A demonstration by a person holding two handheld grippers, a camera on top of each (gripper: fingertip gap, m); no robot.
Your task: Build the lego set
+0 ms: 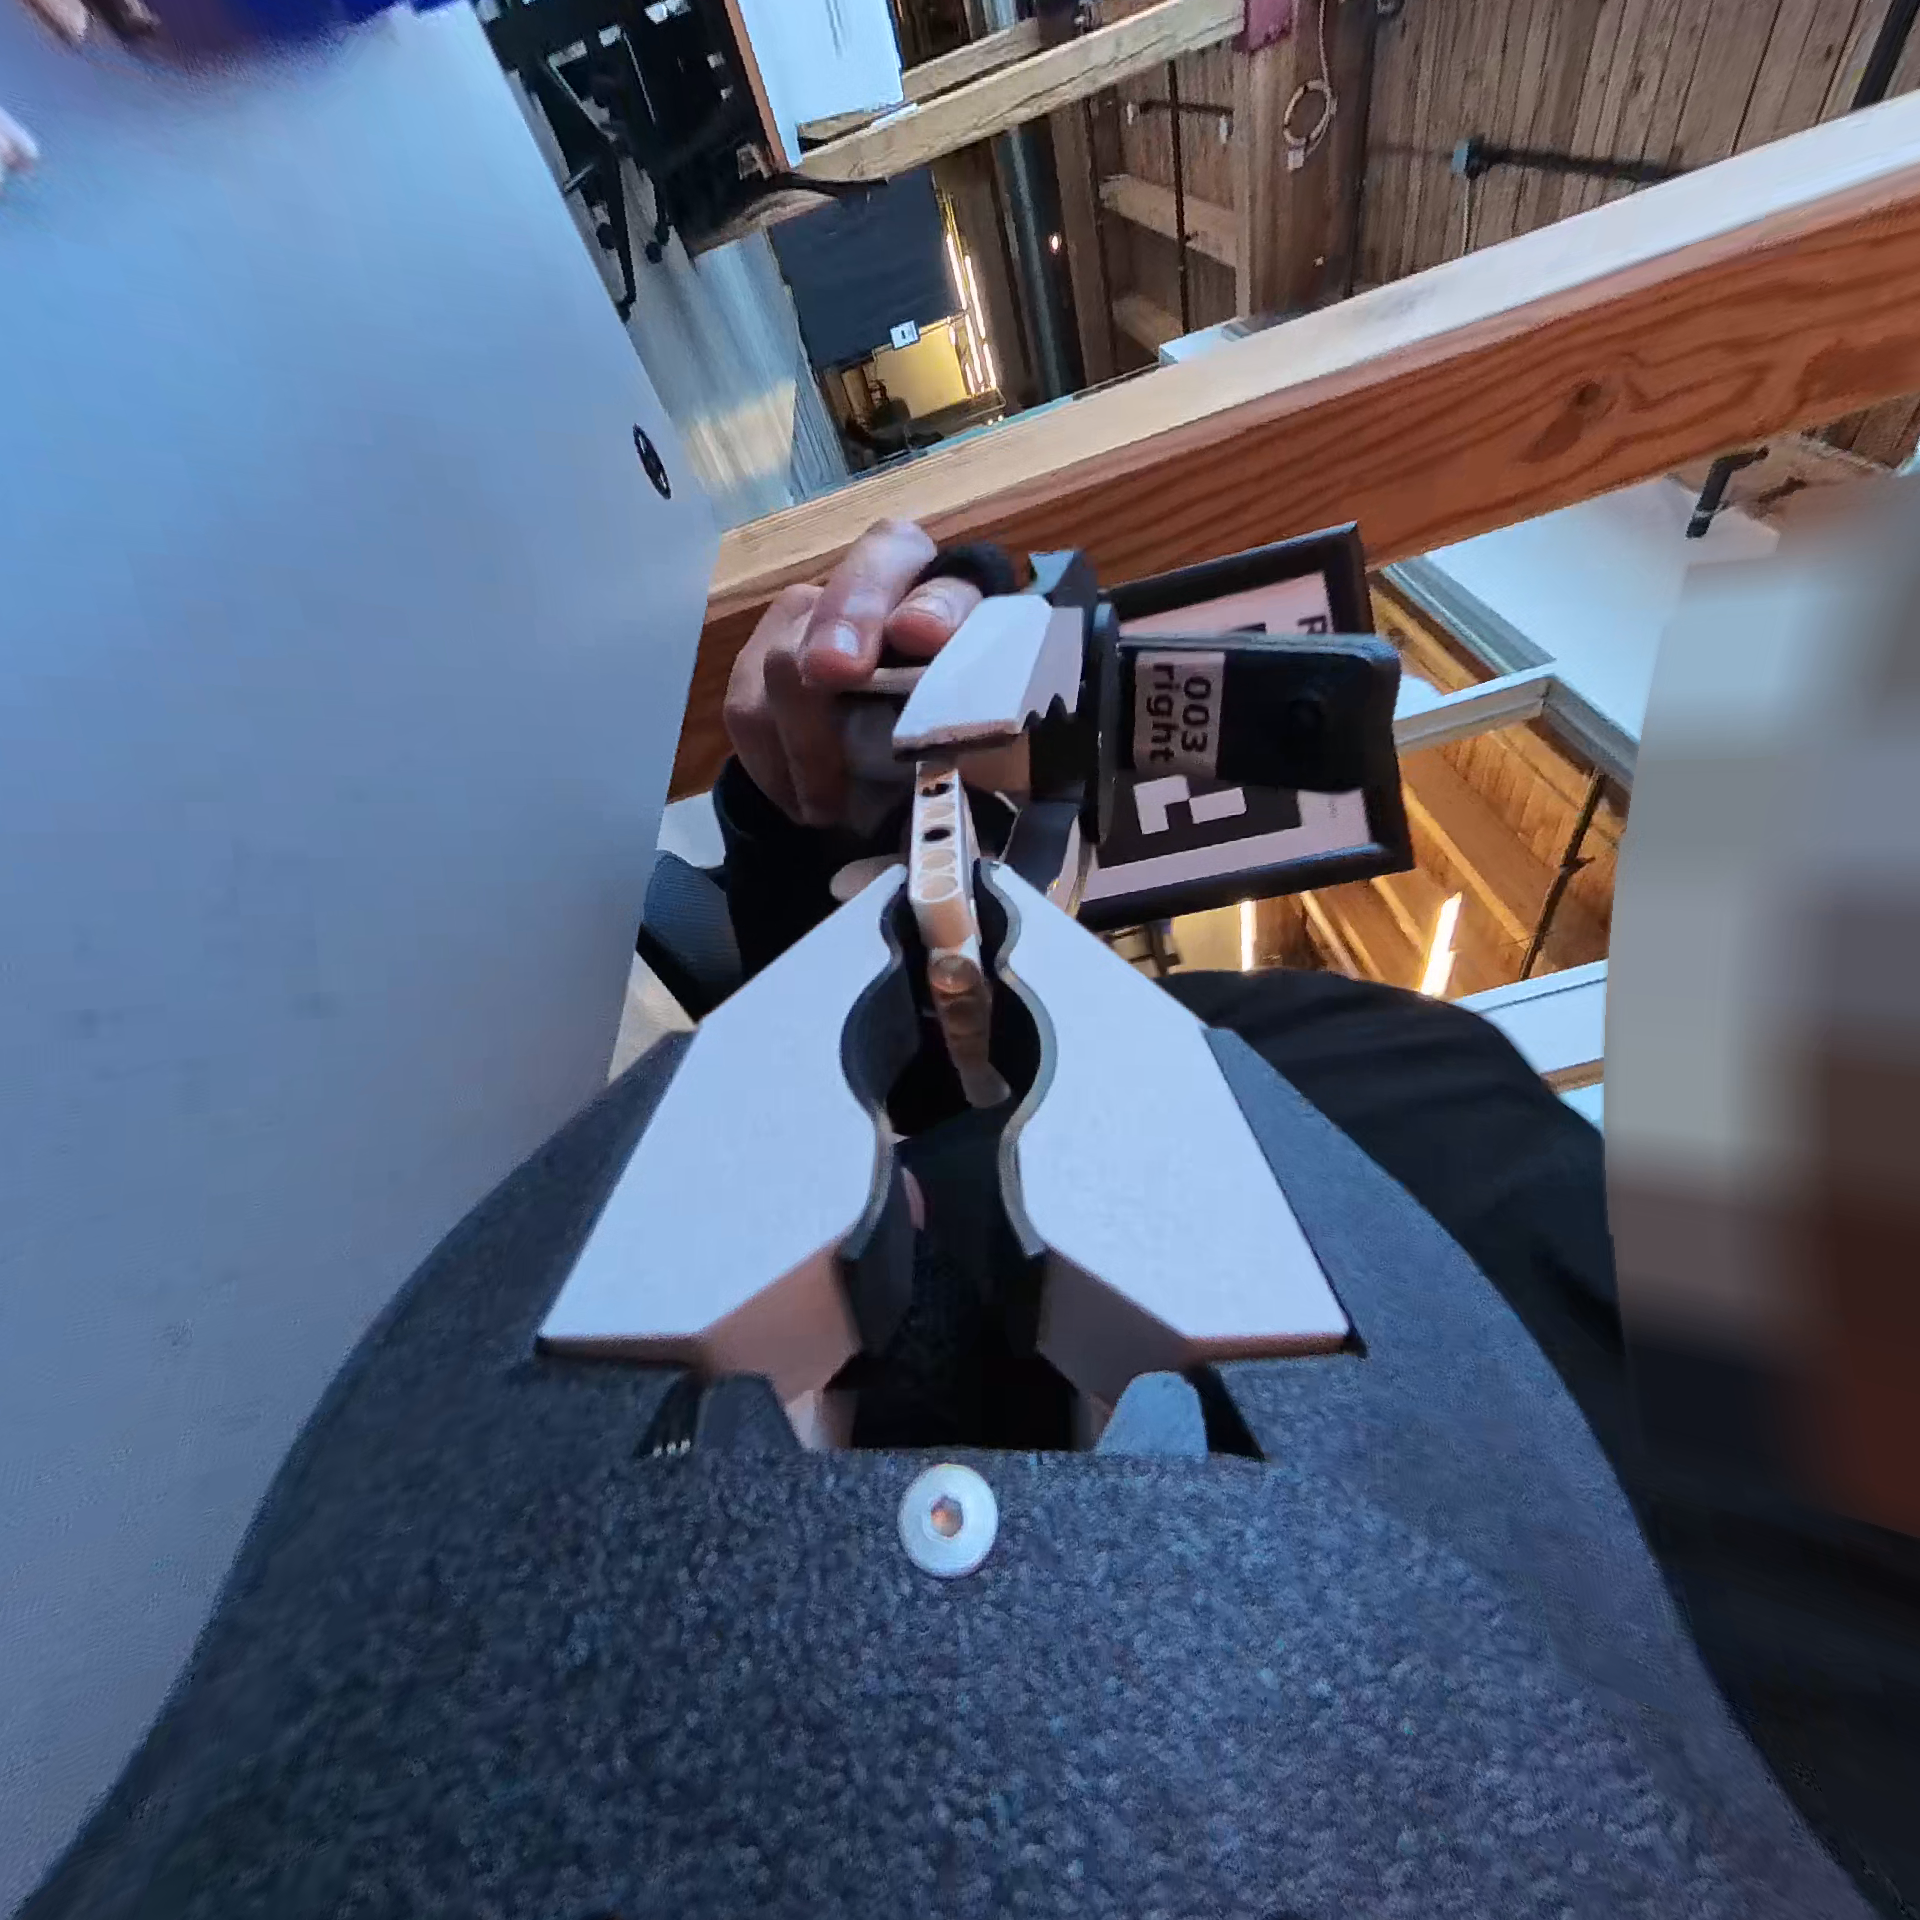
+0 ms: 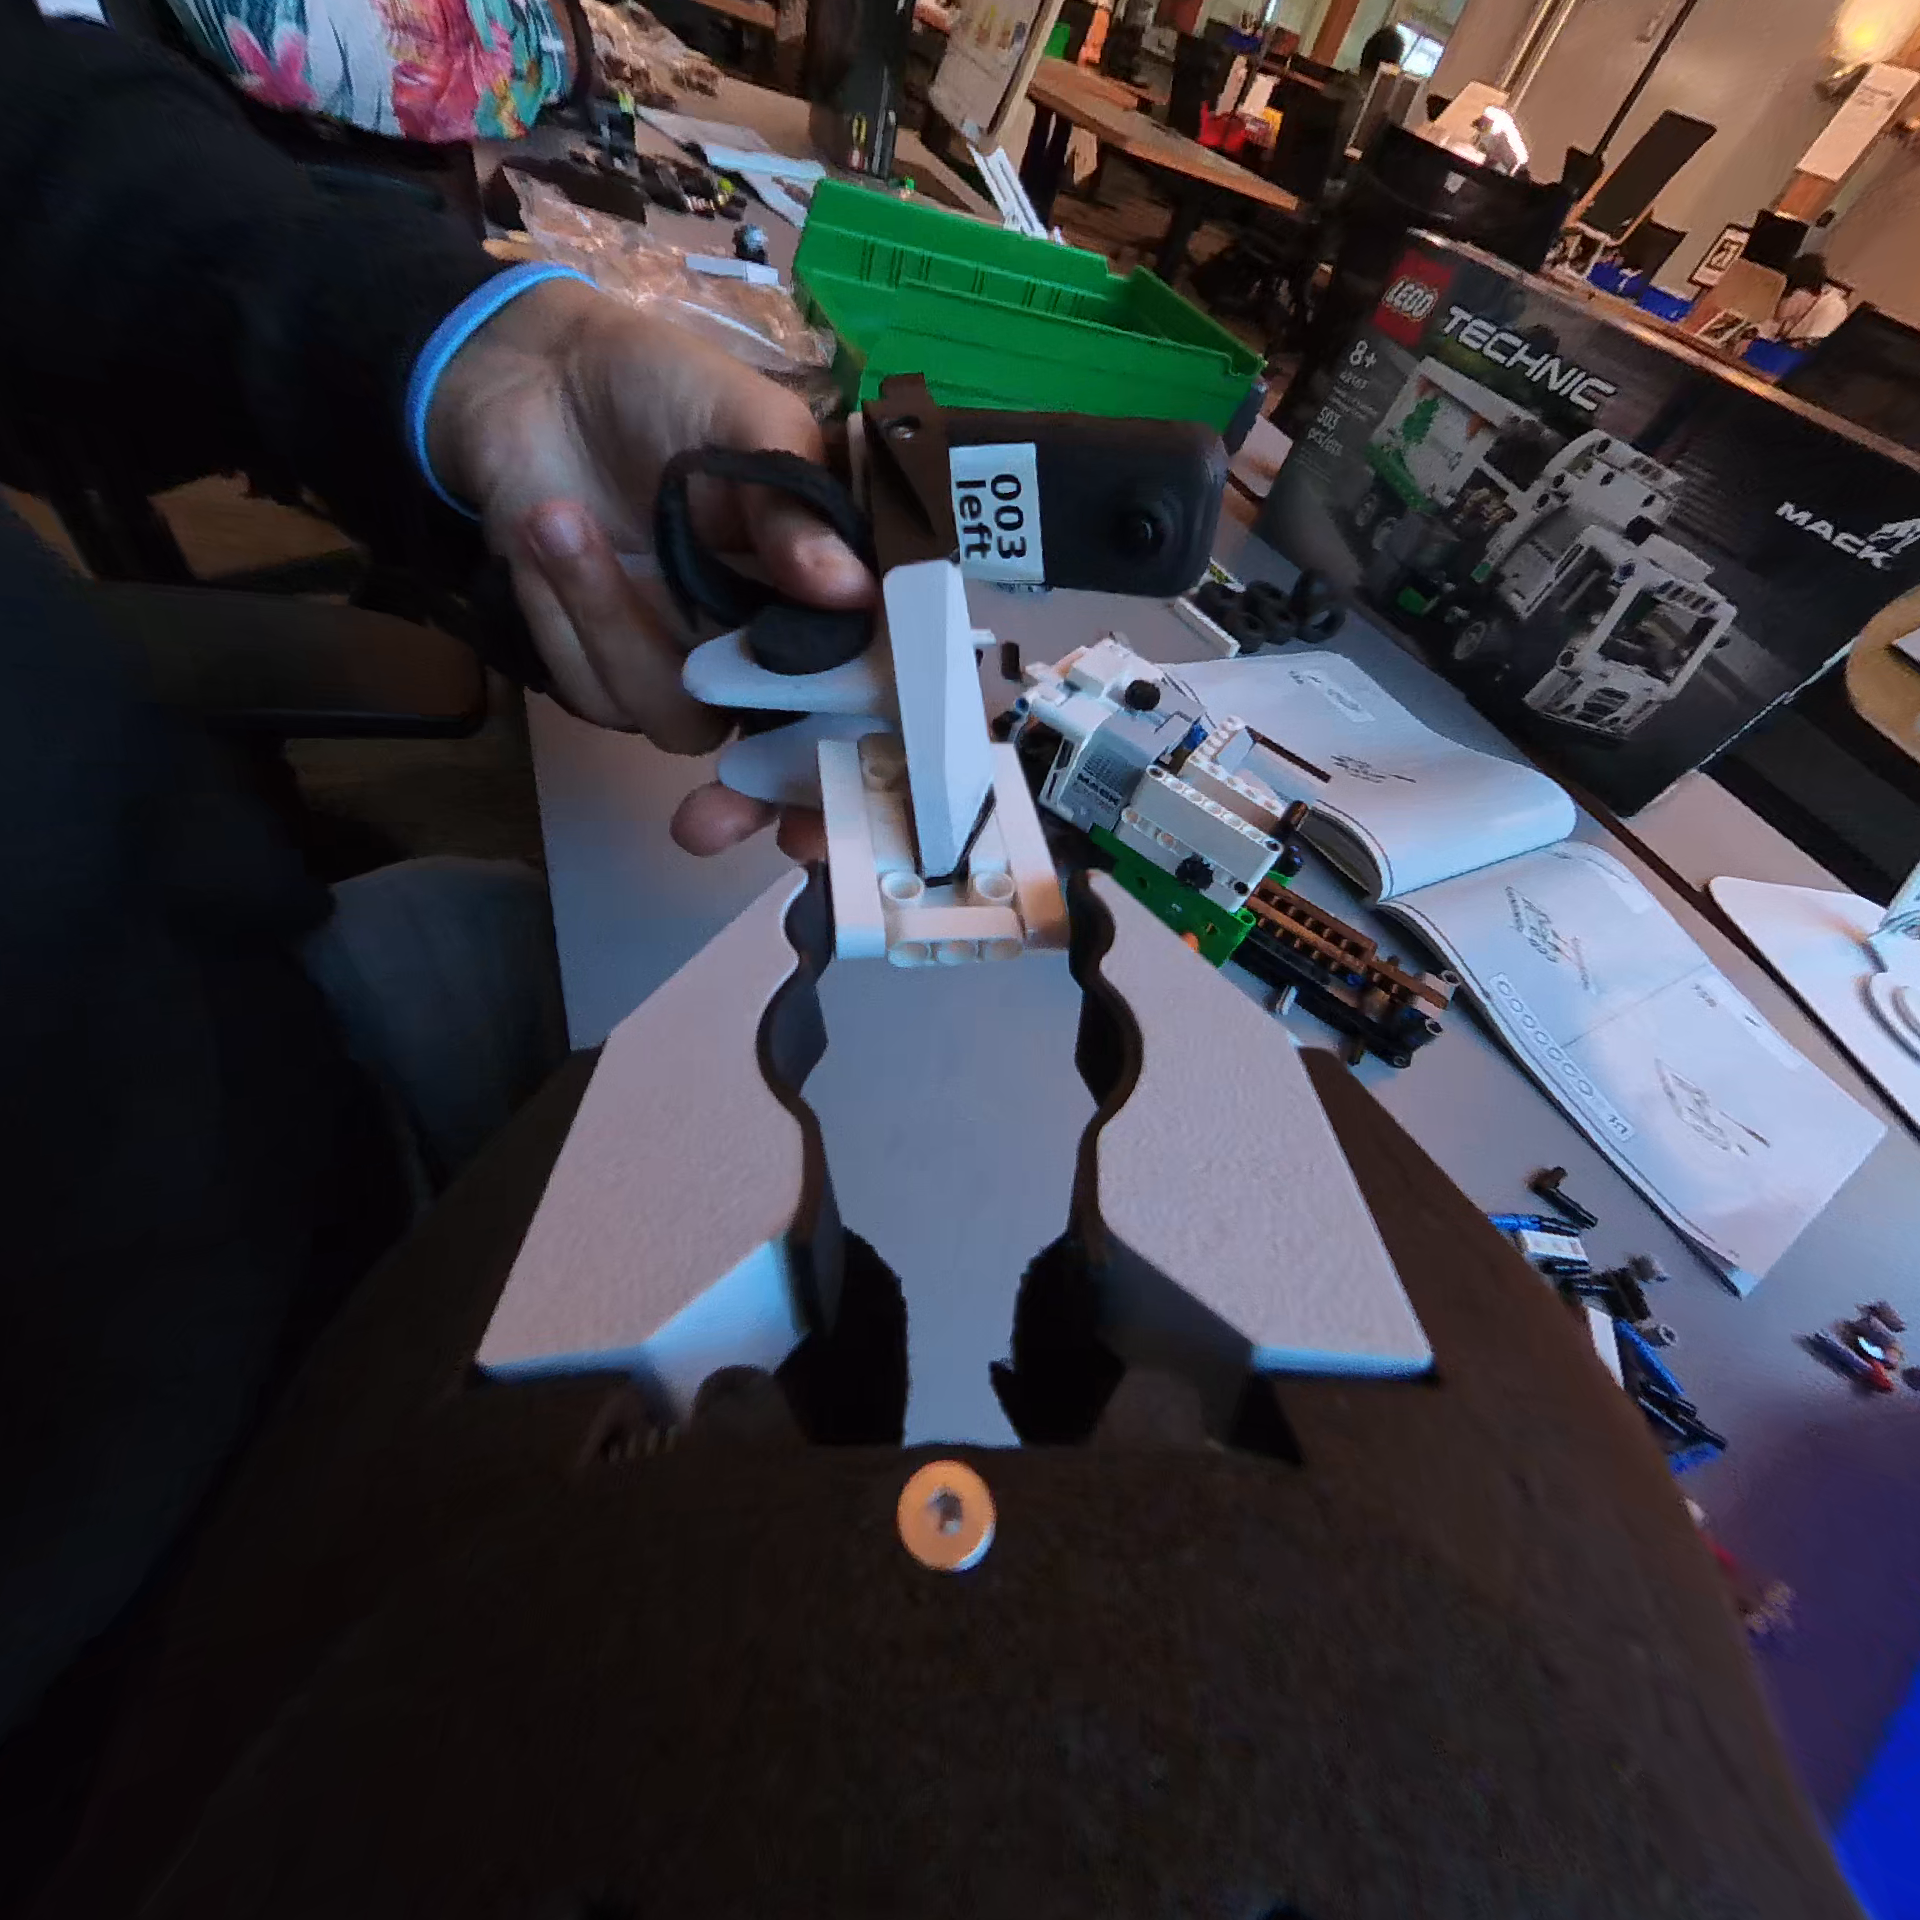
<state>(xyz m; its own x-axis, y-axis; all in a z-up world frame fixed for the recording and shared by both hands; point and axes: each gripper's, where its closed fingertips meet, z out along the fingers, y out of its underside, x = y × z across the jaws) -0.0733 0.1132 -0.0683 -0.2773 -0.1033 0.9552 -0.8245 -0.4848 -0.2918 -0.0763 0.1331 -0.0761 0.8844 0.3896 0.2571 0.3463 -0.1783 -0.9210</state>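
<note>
- Lego panel assembly (image 2: 940, 883), white with studs and a row of holes along its near edge, is held up in the air between the two tools, above the grey counter (image 2: 623, 883).
- Left hand-held gripper (image 1: 943, 914) is clamped on the panel assembly, seen edge-on in its own view with a tan pin (image 1: 961, 1023) sticking out toward the camera.
- Right hand-held gripper (image 2: 945, 914) has its fingers apart, one at each side of the panel's near end; whether they touch it I cannot tell.
- On the counter to the right lie a partly built white truck (image 2: 1153, 790), an open instruction booklet (image 2: 1538, 935), and the set's box (image 2: 1621, 499) farther off.
- A green bin (image 2: 997, 301) stands at the far side.
</note>
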